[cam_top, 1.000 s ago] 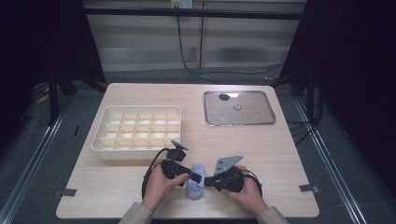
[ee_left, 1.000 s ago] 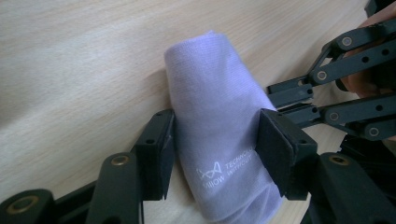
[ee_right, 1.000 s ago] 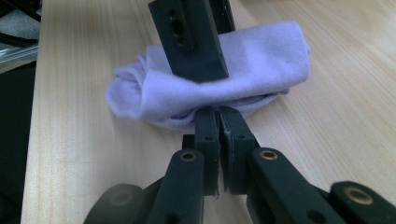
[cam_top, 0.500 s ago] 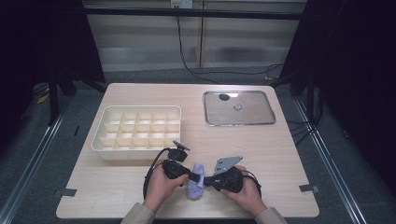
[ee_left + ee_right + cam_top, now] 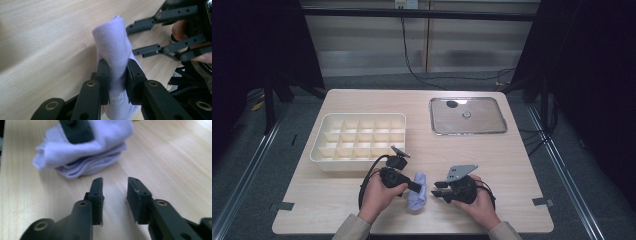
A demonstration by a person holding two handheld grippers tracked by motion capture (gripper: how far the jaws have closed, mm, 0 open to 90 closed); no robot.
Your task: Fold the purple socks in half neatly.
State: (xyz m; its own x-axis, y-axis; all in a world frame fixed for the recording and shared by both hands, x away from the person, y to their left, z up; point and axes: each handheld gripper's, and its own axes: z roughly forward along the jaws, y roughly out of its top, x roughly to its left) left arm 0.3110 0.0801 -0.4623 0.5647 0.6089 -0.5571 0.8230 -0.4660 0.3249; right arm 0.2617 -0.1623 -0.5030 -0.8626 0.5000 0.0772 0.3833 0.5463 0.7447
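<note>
Nearest me, at the front edge of the pale wooden bench [image 5: 512, 165], my two hands each hold a black claw. The left claw [image 5: 414, 186] pinches a folded lilac cloth [image 5: 417, 196] that lies between the two hands. In the left gripper view its pads squeeze the cloth [image 5: 112, 50] at the waist, the fabric bulging above them, with small white print low on the fold. From above I cannot make out that pinch. The right claw [image 5: 438, 191] sits just beside the cloth, apart from it. The right gripper view shows its jaws have just been opening, a narrow gap with bare wood between them, the cloth's stacked layers beyond. Farther back stand a cream divided tray [image 5: 362, 137] and a shiny metal tray [image 5: 467, 116].
</note>
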